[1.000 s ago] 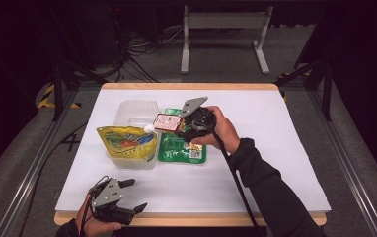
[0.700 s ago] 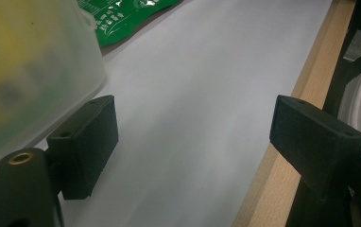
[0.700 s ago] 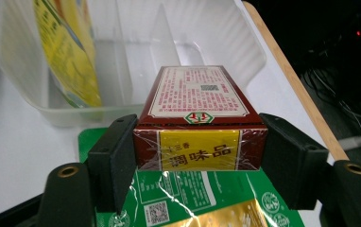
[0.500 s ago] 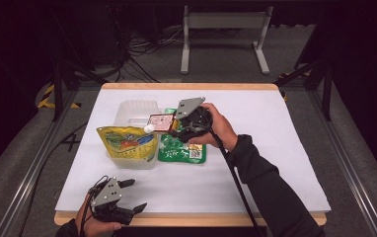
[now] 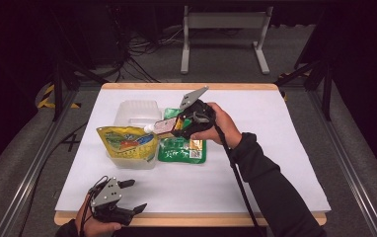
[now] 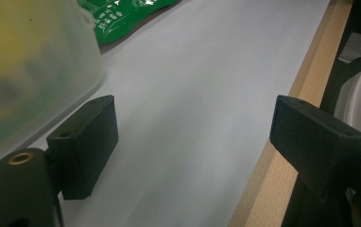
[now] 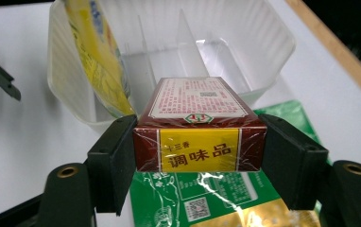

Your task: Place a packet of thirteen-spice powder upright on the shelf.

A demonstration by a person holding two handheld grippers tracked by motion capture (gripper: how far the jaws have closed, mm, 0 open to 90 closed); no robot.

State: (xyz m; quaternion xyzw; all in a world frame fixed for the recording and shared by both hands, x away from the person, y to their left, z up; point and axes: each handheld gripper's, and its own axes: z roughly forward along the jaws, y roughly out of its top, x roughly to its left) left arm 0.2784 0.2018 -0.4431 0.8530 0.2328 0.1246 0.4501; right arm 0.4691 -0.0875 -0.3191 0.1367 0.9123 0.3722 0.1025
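Spice box (image 7: pixel 200 125) clamped in right gripper (image 7: pixel 200 156) above divided tub (image 7: pixel 263 42) (clear plastic); left gripper (image 6: pixel 193 137) gaping, empty.

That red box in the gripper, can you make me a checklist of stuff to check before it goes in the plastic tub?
1. Grip: right gripper jaws press both ends of the red box. Ok.
2. Box level, not tilted. Ok.
3. Free slot: the clear tub has dividers, and the parts beside the yellow pouch look free. Ok.
4. Will the box fit between the dividers? Cannot tell.
5. Green pouch lies flat on the table beside the tub, under the box, not in the way. Ok.
6. Left gripper waits open near the table's front edge, away from the tub. Ok.
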